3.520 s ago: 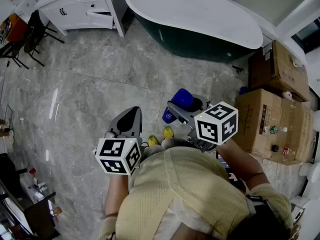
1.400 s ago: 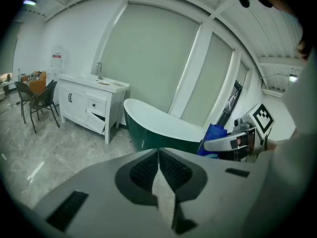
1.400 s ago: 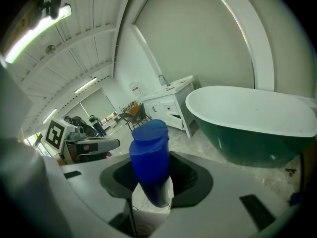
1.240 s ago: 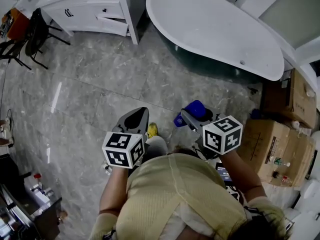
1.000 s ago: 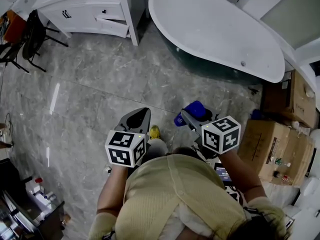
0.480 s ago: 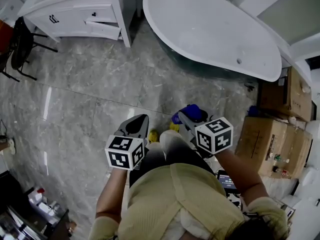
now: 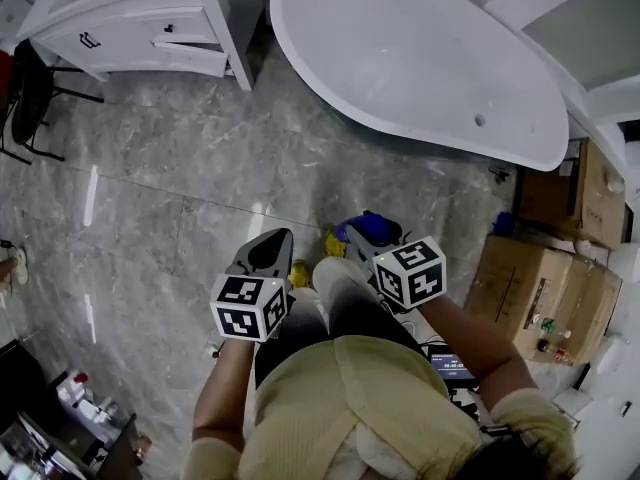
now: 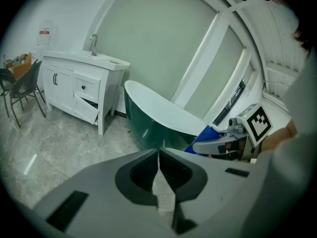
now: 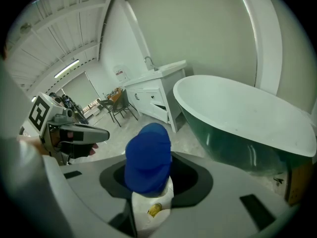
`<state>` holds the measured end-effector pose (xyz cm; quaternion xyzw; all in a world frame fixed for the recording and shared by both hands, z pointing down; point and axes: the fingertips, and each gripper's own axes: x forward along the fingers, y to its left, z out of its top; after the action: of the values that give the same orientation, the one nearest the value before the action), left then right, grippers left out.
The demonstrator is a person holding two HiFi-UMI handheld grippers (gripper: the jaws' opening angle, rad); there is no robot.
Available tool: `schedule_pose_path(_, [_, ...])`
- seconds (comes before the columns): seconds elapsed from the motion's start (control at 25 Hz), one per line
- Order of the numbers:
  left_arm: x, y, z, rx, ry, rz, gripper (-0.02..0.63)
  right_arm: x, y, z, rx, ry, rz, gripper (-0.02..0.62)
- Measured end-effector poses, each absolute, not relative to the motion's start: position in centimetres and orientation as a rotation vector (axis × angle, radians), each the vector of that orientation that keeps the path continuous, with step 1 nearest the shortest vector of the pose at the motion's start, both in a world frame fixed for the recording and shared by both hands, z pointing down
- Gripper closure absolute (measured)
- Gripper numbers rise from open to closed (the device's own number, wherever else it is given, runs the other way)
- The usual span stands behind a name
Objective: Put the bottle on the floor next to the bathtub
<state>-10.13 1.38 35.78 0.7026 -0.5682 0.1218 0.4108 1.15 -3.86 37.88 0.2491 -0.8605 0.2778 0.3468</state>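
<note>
Blue-capped white plastic bottle [image 9: 148,171] sits clamped in the right claw [image 9: 152,178] above the grey marble floor [image 7: 180,188] near the green-sided white bathtub [image 7: 400,63], left claw [image 8: 158,168] closed and empty, so lower upright, seat base flat beside the tub wall, then release.

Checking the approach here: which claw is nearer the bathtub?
Right. The right claw, shut on the blue-capped bottle, is in front of the bathtub, closer to its wall; the left claw, shut and empty, is further back, to the left.
</note>
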Motion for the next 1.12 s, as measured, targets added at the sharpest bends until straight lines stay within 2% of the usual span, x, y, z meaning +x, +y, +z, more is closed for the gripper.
schedule_pose_path(0.76, [-4.8,-3.3,53.3,1.646,-1.241,0.390,0.543,2.6,-10.3,57.8,0.703,-2.061,0.719,0.426])
schedule_pose_path(1.12, [-5.2,-3.1,61.7,1.609,-1.167,0.455,0.543,2.6,-12.5,67.4,0.785,-2.004,0.717,0.426])
